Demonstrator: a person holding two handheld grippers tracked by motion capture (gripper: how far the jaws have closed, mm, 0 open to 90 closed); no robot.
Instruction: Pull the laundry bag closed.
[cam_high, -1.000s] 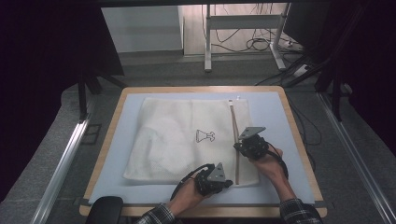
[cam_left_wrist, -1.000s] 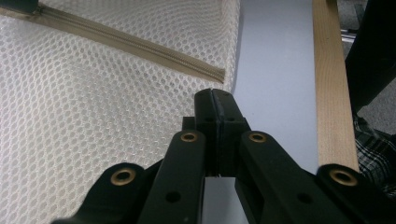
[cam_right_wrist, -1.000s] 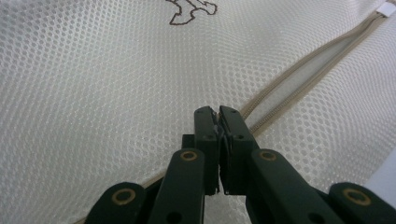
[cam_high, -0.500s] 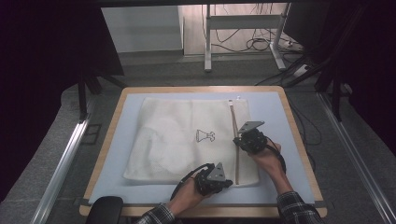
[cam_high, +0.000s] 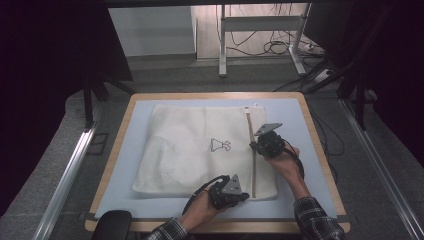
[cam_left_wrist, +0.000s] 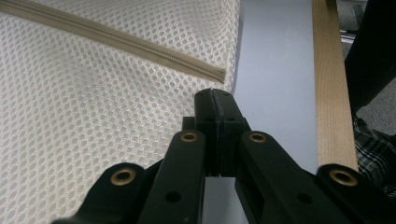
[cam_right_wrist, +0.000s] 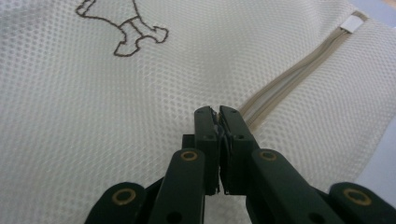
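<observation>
A white mesh bag (cam_high: 195, 150) lies flat on the blue mat, with a small line drawing (cam_high: 220, 145) stitched on it. A beige zipper (cam_high: 251, 170) runs along its right side. My left gripper (cam_high: 246, 196) is at the bag's near right corner, beside the zipper's end (cam_left_wrist: 219, 74). Its jaws are pressed together on the mesh edge (cam_left_wrist: 212, 95). My right gripper (cam_high: 253, 145) is partway up the zipper, shut on the zipper pull (cam_right_wrist: 216, 119). Beyond it the zipper (cam_right_wrist: 299, 65) runs on to a white tab (cam_right_wrist: 352, 23).
The blue mat (cam_high: 125, 165) covers a wooden-rimmed table (cam_high: 320, 150). A bare strip of mat lies right of the bag (cam_left_wrist: 275, 70), up to the wooden edge (cam_left_wrist: 329, 84). A dark object (cam_high: 112, 222) sits at the table's near left corner.
My right gripper has slid a little farther away along the zipper. The left gripper and the bag's near corner have stayed put.
</observation>
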